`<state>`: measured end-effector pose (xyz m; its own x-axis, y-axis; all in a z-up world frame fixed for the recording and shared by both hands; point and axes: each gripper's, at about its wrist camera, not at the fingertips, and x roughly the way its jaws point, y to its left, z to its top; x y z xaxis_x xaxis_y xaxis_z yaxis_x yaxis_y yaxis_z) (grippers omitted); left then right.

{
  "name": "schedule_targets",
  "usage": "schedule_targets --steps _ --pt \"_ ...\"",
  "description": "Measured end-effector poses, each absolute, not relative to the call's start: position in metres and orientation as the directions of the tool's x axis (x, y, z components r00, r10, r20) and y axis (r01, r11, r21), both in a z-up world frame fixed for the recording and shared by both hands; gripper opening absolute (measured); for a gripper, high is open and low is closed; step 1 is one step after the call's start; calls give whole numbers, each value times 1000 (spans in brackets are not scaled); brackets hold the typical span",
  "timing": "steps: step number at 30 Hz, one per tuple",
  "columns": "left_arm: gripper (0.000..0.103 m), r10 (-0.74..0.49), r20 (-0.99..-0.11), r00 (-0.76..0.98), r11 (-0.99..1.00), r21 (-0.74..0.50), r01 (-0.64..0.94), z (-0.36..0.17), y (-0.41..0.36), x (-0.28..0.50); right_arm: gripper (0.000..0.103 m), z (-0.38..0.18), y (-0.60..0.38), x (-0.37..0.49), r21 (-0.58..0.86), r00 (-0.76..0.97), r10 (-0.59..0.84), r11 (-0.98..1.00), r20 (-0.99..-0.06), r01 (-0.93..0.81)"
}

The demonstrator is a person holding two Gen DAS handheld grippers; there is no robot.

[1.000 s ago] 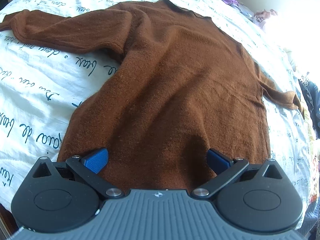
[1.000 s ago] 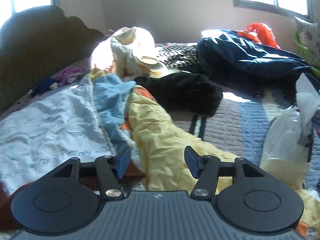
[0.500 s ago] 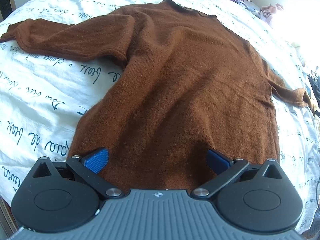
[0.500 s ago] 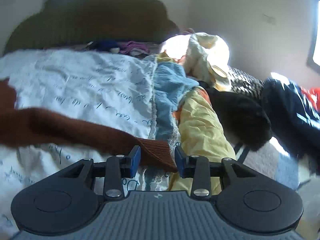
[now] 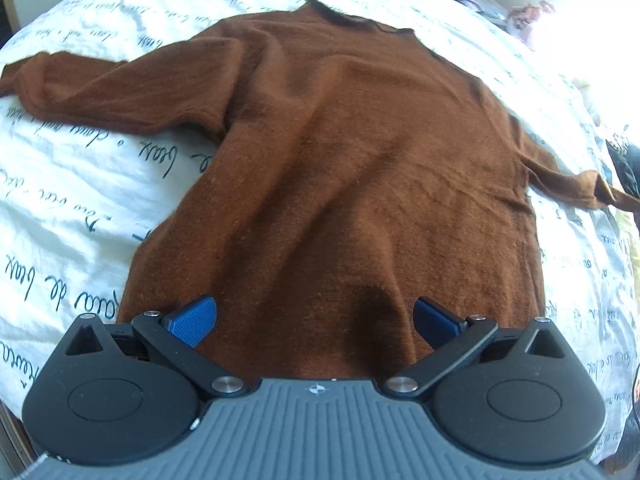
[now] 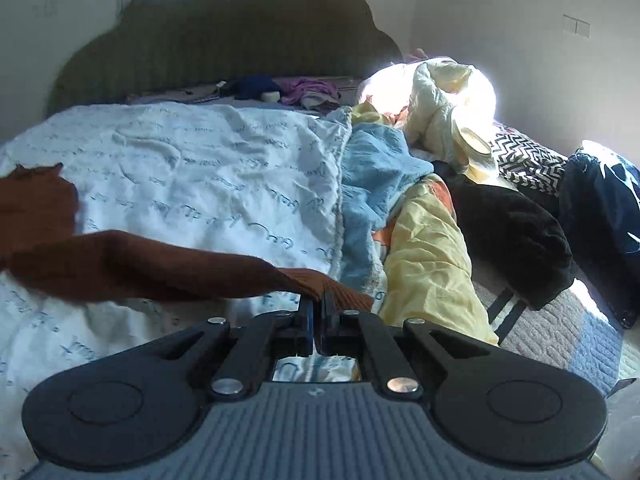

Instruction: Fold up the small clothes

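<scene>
- Left wrist view: brown sweater (image 5: 352, 168) lies flat, spread over the white script-printed bedsheet (image 5: 80, 184), filling the centre of the frame. Collar at upper centre, one sleeve running to the upper left, the other trailing off to the right edge.
- Left gripper (image 5: 314, 318) at lower centre, fingers spread wide, holding nothing. Blue pads (image 5: 192, 316) sit over the hem region; whether they touch the knit I cannot tell from this angle.
- Right wrist view: right gripper (image 6: 318, 312) at lower centre, fingers drawn together on the ribbed cuff (image 6: 320, 282) of the sleeve. The sleeve runs leftward from the pinch and looks lifted slightly off the sheet near the cuff.
- Handling, as a judgement: soft, fuzzy knit, light, fully limp. It will drape and sag from any single hold and will not keep a crease unaided. Surface looks grippy, so slipping out of the pads is unlikely; stretching is the greater risk if the sleeve is hauled by the cuff alone.
- Where to hold: cuff rib is the firmest part of the sleeve, a fair choice. For the body, take the hem corners or shoulder seams, not mid-panel, which would only bunch.
- Clutter of other clothes (image 6: 512, 232) and a yellow blanket (image 6: 432, 248) sits right of the sheet, apart from the sweater body.
</scene>
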<state>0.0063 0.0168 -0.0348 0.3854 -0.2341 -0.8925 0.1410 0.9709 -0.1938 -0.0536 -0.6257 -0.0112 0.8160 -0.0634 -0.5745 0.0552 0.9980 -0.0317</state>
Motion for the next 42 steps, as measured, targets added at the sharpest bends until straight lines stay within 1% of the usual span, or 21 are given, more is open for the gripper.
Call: schedule_targets --steps 5,9,10,12,13,14,17,22,23,24,25,26,27,29,31,33,35,36,39,41,42 --pt "103 -264 -885 384 960 -201 197 -31 14 5 3 47 -613 -91 148 871 65 989 -487 9" --pt "103 -295 -883 365 947 -220 234 -31 13 2 2 69 -652 -86 329 861 46 933 -507 144" --pt "103 -311 -882 355 942 -234 242 -32 13 2 2 60 -676 -76 373 821 52 906 -568 201" --pt "103 -326 -883 336 936 -252 245 -35 12 3 3 26 -708 -54 300 692 -44 880 -720 368" --pt "103 -330 -884 331 934 -256 248 -36 11 3 3 11 -717 -47 295 643 -34 869 -765 397" --pt "103 -332 -885 327 933 -256 254 -37 11 2 3 -10 -723 -42 324 601 26 861 -799 393" --pt "103 -324 -889 325 930 -236 281 -38 8 -2 6 -42 -726 -40 377 587 68 824 -807 422" --pt "103 -286 -907 309 929 -185 320 -41 -3 -2 7 -53 -746 -39 537 690 115 723 -714 435" --pt "103 -282 -909 307 929 -178 326 -40 -4 -1 7 -50 -752 -31 526 700 92 731 -708 435" --pt "103 -279 -909 310 928 -173 329 -39 -5 -2 25 -48 -753 -24 458 672 26 751 -740 476" --pt "103 -276 -908 316 929 -169 329 -39 -7 -2 74 -47 -755 -16 376 621 -51 755 -782 537" --pt "103 -274 -908 317 930 -166 327 -38 -8 -2 98 -45 -754 -13 332 605 -103 757 -790 563" --pt "103 -271 -909 317 931 -164 325 -39 -9 -2 98 -41 -751 -15 327 632 -129 767 -764 552" --pt "103 -265 -911 315 935 -163 315 -39 -10 -2 96 -32 -745 -27 401 738 -89 793 -669 459" --pt "103 -268 -912 310 934 -167 315 -40 -11 -1 96 -30 -735 -37 432 788 -43 817 -614 382" --pt "103 -266 -913 308 933 -164 319 -40 -12 0 92 -36 -727 -43 423 793 -20 837 -609 346" --pt "103 -255 -916 310 935 -152 320 -40 -13 0 55 -50 -731 -47 498 790 21 787 -613 365" --pt "103 -253 -917 310 935 -150 320 -40 -13 0 51 -60 -735 -51 549 796 46 748 -603 373" --pt "103 -250 -917 310 938 -150 312 -40 -11 -2 53 -80 -739 -47 528 751 -4 708 -660 468" --pt "103 -250 -914 318 939 -149 311 -39 -9 -4 58 -93 -742 -43 585 762 42 668 -646 459" --pt "103 -248 -914 319 940 -148 308 -39 -8 -4 58 -96 -739 -42 583 773 42 682 -633 441"
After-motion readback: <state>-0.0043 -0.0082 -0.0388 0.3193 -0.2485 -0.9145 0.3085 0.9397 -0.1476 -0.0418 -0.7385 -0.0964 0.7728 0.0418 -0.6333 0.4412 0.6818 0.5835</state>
